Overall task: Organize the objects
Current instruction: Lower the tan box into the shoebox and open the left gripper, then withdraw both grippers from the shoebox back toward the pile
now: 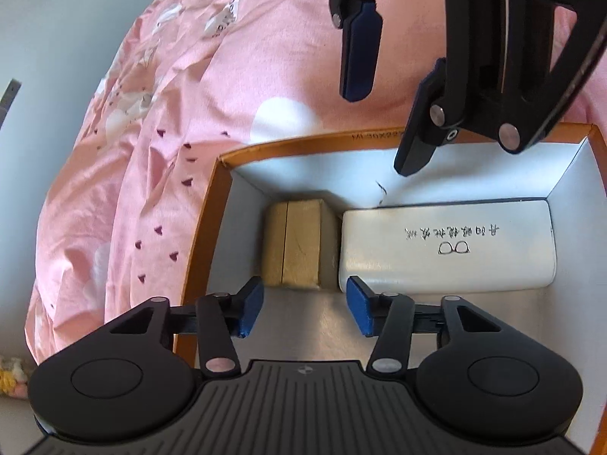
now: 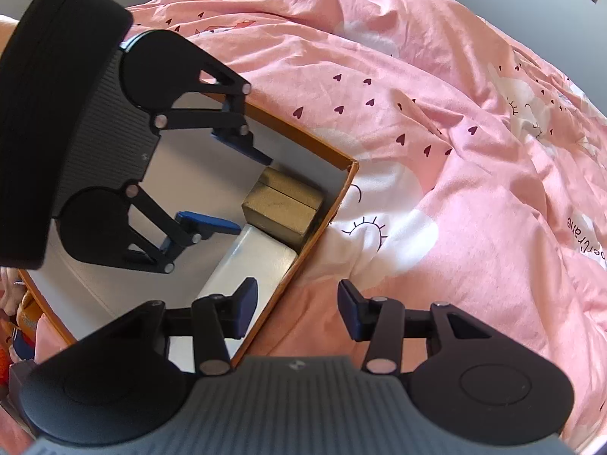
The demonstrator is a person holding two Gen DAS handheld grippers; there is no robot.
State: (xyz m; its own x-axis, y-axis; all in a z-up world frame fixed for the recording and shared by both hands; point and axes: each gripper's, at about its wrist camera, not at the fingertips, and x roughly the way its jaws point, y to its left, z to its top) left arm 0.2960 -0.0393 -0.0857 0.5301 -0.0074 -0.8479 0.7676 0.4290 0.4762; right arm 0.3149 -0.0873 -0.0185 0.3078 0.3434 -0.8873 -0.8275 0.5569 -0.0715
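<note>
Hovering open and empty over the orange box (image 1: pixel 206 227) on the pink bed (image 1: pixel 151 132), the left tongs (image 1: pixel 303 305) face a gold box (image 1: pixel 299 242) and white glasses case (image 1: pixel 447 242) at its far wall, the right tongs (image 2: pixel 297 313) empty beyond.

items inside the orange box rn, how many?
2. A gold box sits in the far corner of the orange box; a white glasses case lies beside it along the far wall. The near floor is partly hidden behind the left gripper, so more is possible.
</note>
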